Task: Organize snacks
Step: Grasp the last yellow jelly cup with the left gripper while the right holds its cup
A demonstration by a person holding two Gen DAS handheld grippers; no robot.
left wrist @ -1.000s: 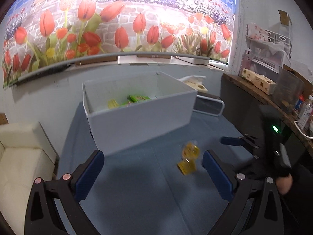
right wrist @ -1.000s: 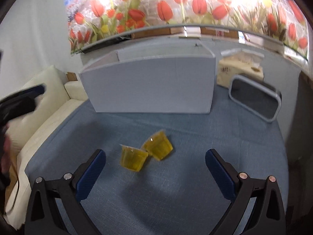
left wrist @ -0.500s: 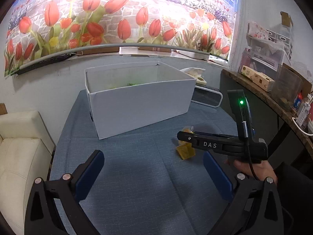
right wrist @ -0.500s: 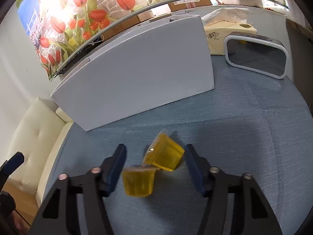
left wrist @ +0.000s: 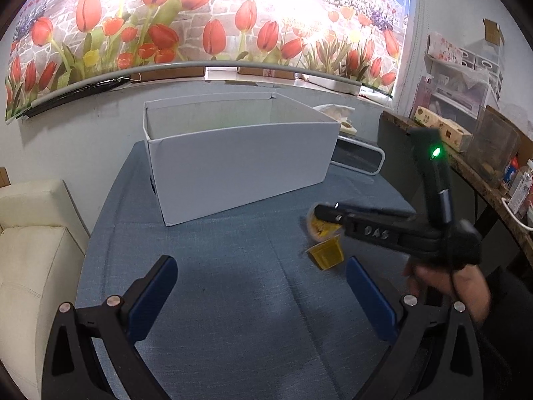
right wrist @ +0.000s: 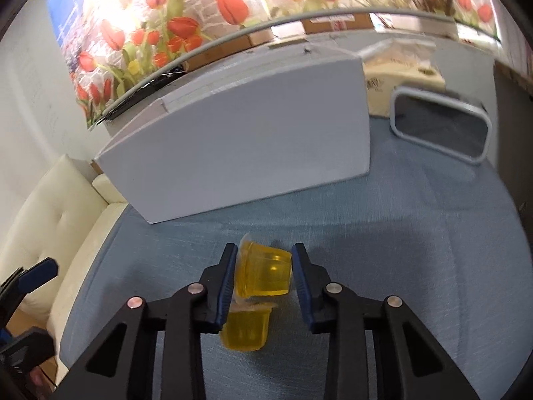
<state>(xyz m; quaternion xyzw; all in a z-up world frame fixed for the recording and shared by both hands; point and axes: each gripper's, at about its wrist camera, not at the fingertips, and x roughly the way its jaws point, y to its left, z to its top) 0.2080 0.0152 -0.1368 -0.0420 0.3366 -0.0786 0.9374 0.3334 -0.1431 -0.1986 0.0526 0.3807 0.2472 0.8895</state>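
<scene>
The right hand-held gripper (right wrist: 265,273) has just closed on a jelly cup (right wrist: 263,275) over the blue-clothed table (right wrist: 399,266); the left hand-held gripper (left wrist: 260,286) gapes wide, tulip mural (left wrist: 213,26) behind.

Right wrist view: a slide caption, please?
Right gripper clamps a yellow jelly cup above a second cup, facing white box.

The right tool (right wrist: 264,275) is closing in from wide open, its blue pads now pressing on the tipped yellow jelly cup (right wrist: 265,275) that a second ago lay free on the bench (right wrist: 416,266). It is reaching across in the left wrist view (left wrist: 328,215), where earlier only its edge showed. The second jelly cup (right wrist: 246,330) is now sitting just under the left pad instead of well ahead.
</scene>
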